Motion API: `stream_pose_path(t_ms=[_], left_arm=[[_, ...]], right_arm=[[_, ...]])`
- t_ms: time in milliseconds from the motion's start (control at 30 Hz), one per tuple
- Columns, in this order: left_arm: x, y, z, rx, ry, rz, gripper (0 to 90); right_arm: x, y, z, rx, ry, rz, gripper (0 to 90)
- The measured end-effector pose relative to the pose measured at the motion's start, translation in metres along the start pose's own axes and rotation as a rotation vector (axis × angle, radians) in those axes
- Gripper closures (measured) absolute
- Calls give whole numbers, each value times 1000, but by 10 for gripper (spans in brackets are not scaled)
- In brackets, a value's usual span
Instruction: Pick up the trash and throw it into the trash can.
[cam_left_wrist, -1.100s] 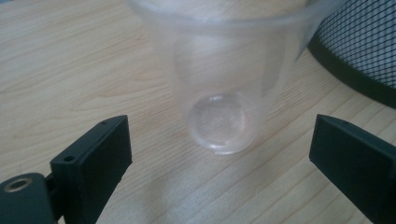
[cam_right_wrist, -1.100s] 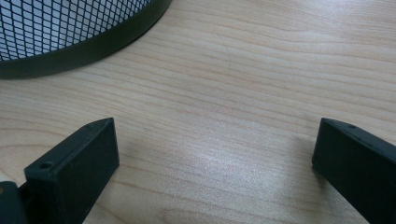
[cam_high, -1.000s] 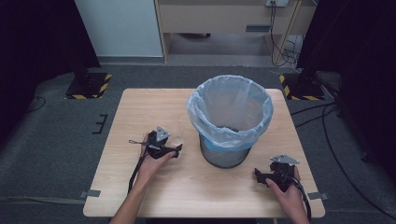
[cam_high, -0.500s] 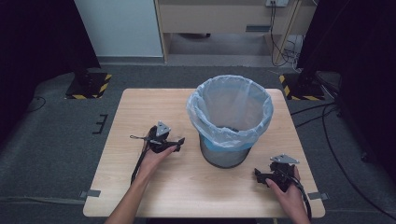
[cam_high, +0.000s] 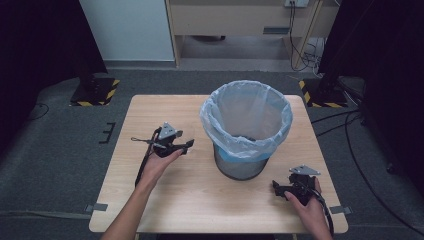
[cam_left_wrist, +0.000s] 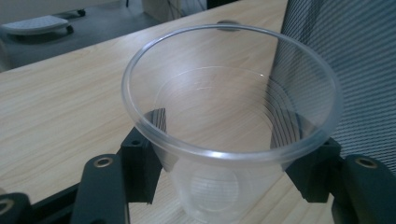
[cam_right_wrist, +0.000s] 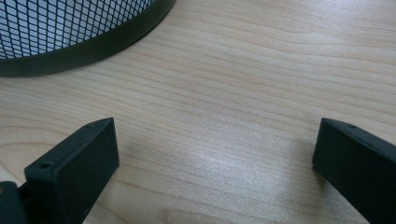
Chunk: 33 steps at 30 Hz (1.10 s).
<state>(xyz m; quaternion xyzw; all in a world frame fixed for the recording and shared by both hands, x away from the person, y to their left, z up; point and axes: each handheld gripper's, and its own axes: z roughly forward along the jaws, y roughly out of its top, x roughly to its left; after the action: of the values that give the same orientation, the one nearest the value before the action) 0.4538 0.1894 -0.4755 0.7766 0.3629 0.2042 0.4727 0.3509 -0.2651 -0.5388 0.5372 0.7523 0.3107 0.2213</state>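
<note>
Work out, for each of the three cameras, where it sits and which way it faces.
High view: above the person's side, facing forward and down on the table; both forearms, left gripper, right gripper.
Left gripper view: on the left gripper, looking along its jaws, closed on a clear cup.
Right gripper view: on the right gripper, low over the wood, jaws apart.
Shared: all show the mesh bin.
</note>
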Motion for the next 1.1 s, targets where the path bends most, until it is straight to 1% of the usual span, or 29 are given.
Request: stream_pose_path(t_ms=[67, 100, 167, 200, 233, 333, 400, 433, 467, 500, 567, 667, 767, 833, 867, 933, 1067, 1100], left_arm=[[2, 8, -7, 7, 16, 30, 362], [3, 12, -10, 5, 22, 32, 362], [7, 22, -18, 10, 32, 54, 362], [8, 25, -20, 9, 34, 59, 362], [9, 29, -23, 9, 33, 68, 362], [10, 41, -30, -11, 22, 73, 362], [10, 47, -31, -16, 8, 66, 362], [9, 51, -31, -8, 10, 86, 361], [7, 54, -31, -6, 3, 99, 361], [7, 56, -31, -12, -7, 99, 360], [7, 61, -33, -19, -6, 101, 361], [10, 72, -40, -20, -3, 114, 362], [13, 82, -47, -37, -3, 123, 362], [15, 88, -52, -43, -8, 124, 363], [16, 93, -55, -43, -22, 133, 362], [17, 100, -60, -56, -48, 138, 358], [20, 117, -68, -61, -48, 170, 358], [20, 121, -70, -63, -51, 172, 358]], right_arm=[[0, 0, 0, -1, 2, 3, 4], [0, 1, 1, -1, 2, -1, 3], [0, 2, 2, -2, 5, -3, 4], [-1, 2, 2, -1, 8, -4, 4], [-1, 2, 3, -2, 10, -10, 4], [-2, 3, 4, -2, 12, -14, 4], [-2, 4, 4, -2, 13, -13, 3], [-2, 4, 4, -1, 13, -8, 3], [-2, 4, 4, 2, 15, -10, 3], [-2, 5, 5, 1, 15, -10, 3], [-2, 5, 5, -1, 15, -14, 3], [-2, 5, 5, -1, 15, -14, 3], [-2, 5, 5, -1, 15, -13, 3], [-2, 5, 5, -1, 15, -13, 3], [-2, 5, 5, -1, 15, -13, 3], [-2, 5, 5, -1, 14, -13, 3], [-1, 7, 7, 0, 2, 6, 3], [-2, 7, 8, 0, 1, 1, 3]])
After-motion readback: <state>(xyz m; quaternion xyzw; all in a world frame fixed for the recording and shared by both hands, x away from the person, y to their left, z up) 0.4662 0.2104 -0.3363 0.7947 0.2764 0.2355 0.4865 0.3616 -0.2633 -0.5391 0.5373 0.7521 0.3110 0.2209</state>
